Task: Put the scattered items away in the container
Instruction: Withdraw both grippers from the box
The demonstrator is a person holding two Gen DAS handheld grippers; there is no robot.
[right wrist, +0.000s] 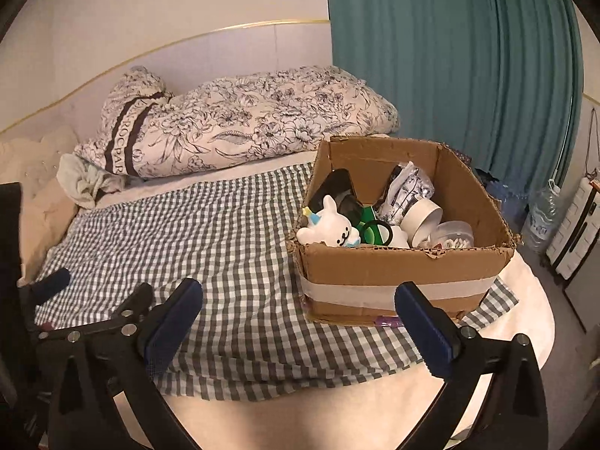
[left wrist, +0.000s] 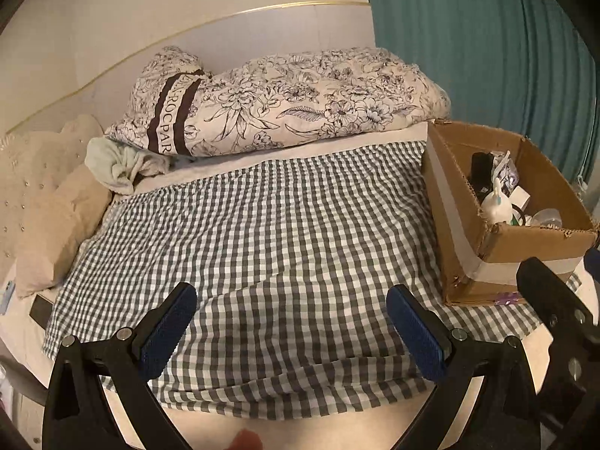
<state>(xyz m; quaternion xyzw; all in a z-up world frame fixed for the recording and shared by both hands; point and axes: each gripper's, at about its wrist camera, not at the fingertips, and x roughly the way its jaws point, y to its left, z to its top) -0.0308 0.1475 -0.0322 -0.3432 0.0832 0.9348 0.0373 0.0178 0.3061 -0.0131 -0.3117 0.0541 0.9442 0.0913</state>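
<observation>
Both your hand-held grippers hang released and empty: left (left wrist: pixel 290 322), right (right wrist: pixel 298 320). The cardboard box (right wrist: pixel 405 266), holding the white bunny toy (right wrist: pixel 330 228), lies just ahead-right, nearer your right.

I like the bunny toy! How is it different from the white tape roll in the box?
The bunny toy has ears and a drawn face; the white tape roll is a plain ring with a hollow middle. The bunny toy lies at the cardboard box's front left corner; the tape roll sits further right, tilted. The bunny toy has small blue and yellow bits; the tape roll has none. Both are white and inside the box.
</observation>
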